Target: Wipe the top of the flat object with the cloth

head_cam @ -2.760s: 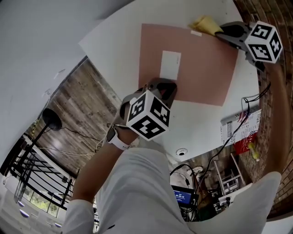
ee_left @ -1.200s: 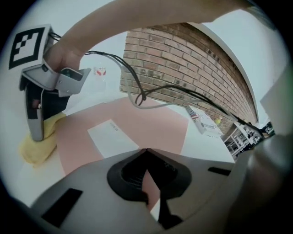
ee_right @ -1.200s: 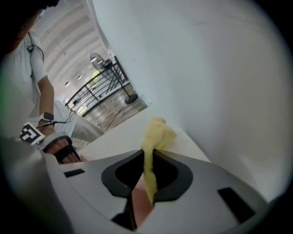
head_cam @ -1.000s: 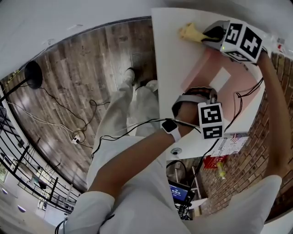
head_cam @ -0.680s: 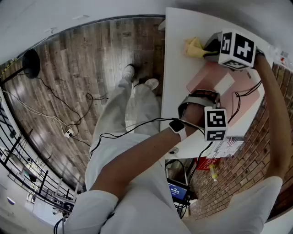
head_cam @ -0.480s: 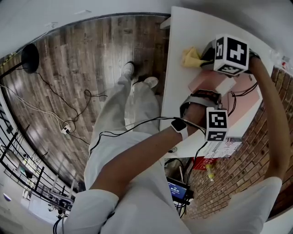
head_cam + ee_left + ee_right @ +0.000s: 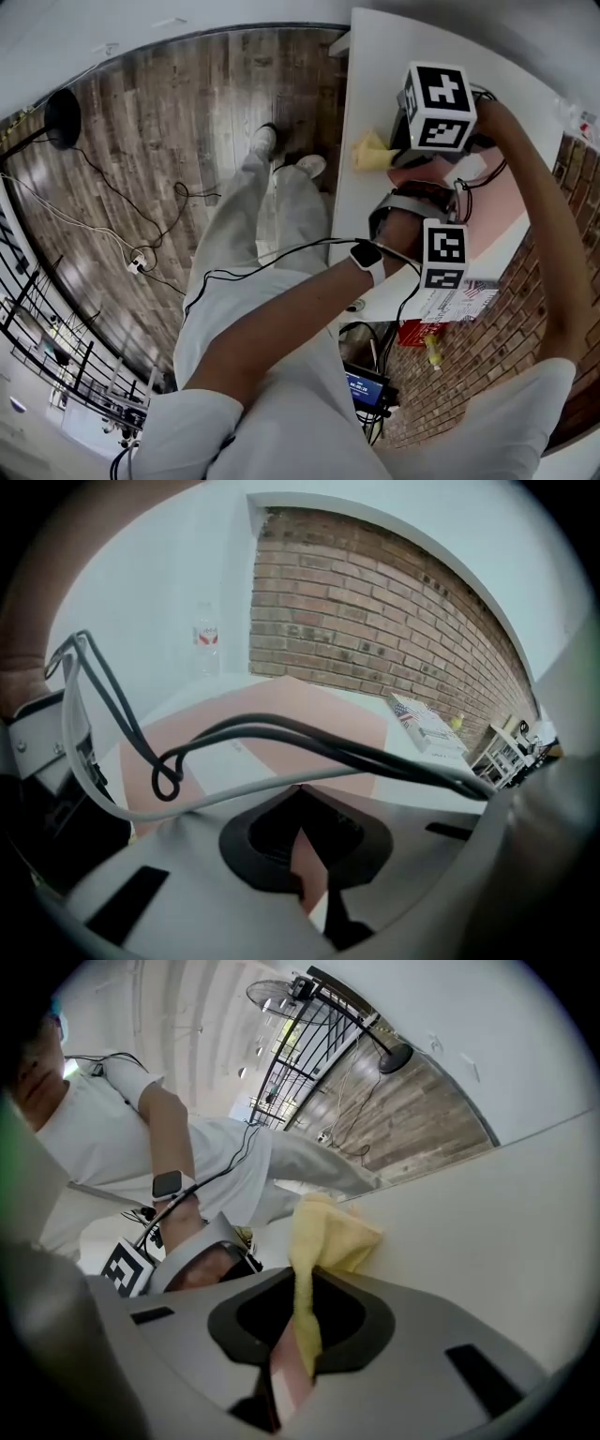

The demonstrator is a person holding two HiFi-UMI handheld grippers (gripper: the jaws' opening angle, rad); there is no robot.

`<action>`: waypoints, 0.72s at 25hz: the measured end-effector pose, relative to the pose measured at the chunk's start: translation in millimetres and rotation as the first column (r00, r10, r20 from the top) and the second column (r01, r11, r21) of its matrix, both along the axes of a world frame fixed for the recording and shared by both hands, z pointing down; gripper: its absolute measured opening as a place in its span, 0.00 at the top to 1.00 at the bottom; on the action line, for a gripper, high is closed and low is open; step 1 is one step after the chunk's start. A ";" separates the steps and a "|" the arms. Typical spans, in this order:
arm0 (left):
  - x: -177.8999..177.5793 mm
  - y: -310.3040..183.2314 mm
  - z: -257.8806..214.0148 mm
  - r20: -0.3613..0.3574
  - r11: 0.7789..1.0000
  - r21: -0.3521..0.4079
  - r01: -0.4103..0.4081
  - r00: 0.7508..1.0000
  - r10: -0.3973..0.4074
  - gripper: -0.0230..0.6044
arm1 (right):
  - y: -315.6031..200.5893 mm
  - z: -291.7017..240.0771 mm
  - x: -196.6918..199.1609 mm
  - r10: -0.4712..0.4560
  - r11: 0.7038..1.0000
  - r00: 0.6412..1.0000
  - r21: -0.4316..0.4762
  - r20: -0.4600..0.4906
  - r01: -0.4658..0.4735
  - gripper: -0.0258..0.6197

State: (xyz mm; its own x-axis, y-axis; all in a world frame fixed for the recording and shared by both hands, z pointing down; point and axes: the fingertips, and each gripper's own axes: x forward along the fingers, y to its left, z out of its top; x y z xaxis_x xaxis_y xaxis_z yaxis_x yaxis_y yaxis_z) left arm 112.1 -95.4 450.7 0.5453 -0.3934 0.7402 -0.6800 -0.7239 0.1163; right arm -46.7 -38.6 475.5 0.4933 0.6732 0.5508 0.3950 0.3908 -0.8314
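Yellow cloth (image 7: pixel 330 1230): clamped in the right claw (image 7: pixel 302 1277), whose jaws were closed on a narrow twist of it.
Cloth's long axis: ran along the jaws, from deep between them straight out past the tips, where it opened into a bunched end.
Cloth's free end: lay just ahead of the tips on the white table (image 7: pixel 487 1204), pointing toward the table's edge and the wooden floor (image 7: pixel 422 1119) beyond.
Left claw (image 7: pixel 300 794): jaws drawn together to a thin slit with nothing held in it; only pink showed through.
Pink mat (image 7: pixel 319 710): lay flat on the table under and ahead of the left claw, with a white rectangle (image 7: pixel 225 761) on its top.
Claw to claw: in the head view the left claw sat just behind the right one, and the cloth lay off the mat, just beside its edge.
Cables (image 7: pixel 281 731): looped across, close in front of the left claw.
Farther ahead of the left claw: a booklet (image 7: pixel 427 731), a bottle (image 7: pixel 206 635) and a brick wall (image 7: pixel 375 602).
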 end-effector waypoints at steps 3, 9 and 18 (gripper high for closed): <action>-1.4 -0.3 -1.4 0.002 1.000 0.007 0.000 1.000 0.000 0.94 | 10.3 -2.2 0.4 0.006 0.999 0.999 -0.052 -0.041 -0.008 0.87; -2.0 1.4 0.5 0.007 1.000 0.016 0.000 1.000 0.000 0.94 | 30.9 -14.6 -6.8 0.069 0.975 0.989 -0.203 -0.132 -0.095 0.87; -1.5 4.6 0.4 0.001 0.999 0.030 -0.031 1.000 0.031 0.94 | 28.6 -53.1 -49.8 0.370 0.883 0.929 -0.320 0.026 -0.343 0.87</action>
State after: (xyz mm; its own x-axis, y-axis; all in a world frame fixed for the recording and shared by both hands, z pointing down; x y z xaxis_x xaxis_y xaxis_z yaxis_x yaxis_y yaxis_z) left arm 110.6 -90.8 451.1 0.5571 -0.3983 0.7287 -0.6572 -0.7479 0.0936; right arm -96.6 -9.9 422.4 0.1495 0.9360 0.3188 0.3505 0.2513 -0.9022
